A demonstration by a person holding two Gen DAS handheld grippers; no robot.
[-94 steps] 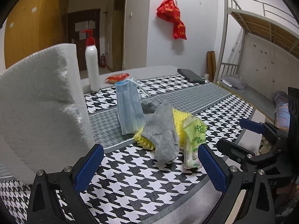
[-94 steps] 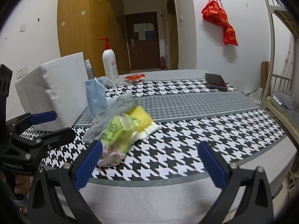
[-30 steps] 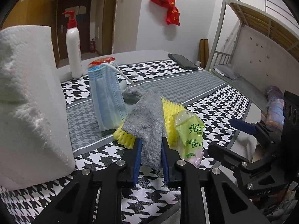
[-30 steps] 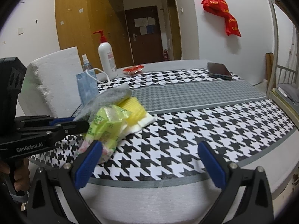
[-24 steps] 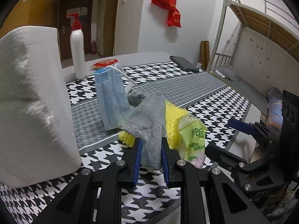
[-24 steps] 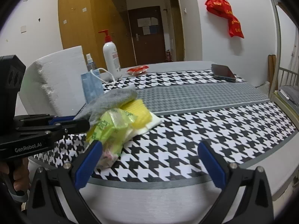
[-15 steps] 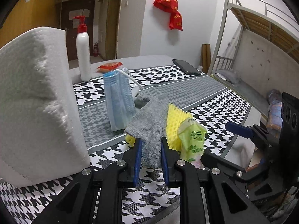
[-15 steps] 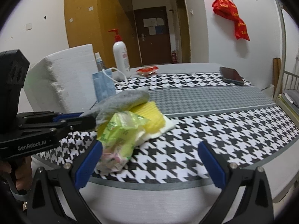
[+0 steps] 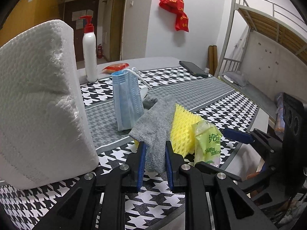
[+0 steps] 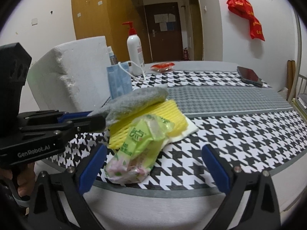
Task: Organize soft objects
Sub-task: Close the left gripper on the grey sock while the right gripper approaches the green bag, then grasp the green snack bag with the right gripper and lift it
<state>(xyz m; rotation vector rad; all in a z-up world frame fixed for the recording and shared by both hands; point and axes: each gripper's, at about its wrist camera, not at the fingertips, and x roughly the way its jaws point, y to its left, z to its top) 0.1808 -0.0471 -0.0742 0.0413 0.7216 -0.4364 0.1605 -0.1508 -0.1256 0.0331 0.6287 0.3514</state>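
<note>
A grey sock point(image 9: 153, 126) point(image 10: 134, 98) lies draped over a yellow sponge point(image 9: 182, 126) point(image 10: 151, 115) on the houndstooth tablecloth. My left gripper point(image 9: 153, 153) point(image 10: 96, 117) is shut on the sock's near end. A green tissue packet point(image 9: 208, 143) point(image 10: 138, 147) leans against the sponge's right side. A blue face mask point(image 9: 126, 103) point(image 10: 119, 82) stands upright behind the sock. My right gripper point(image 10: 153, 164) is open near the table's front edge, with the tissue packet just inside its left finger point(image 10: 92, 164) and apart from the pads.
A big white paper towel block point(image 9: 38, 99) point(image 10: 71, 74) stands at the left. Behind it are a white pump bottle point(image 9: 89, 51) point(image 10: 135, 51), a red snack packet point(image 9: 115, 68) and a phone point(image 9: 192, 68) point(image 10: 249, 75). A bunk bed point(image 9: 268, 44) stands beyond the table at the right.
The left gripper went from open to shut on the grey sock and has kept it. The right gripper slid left along the table edge, so the tissue packet sits closer between its fingers.
</note>
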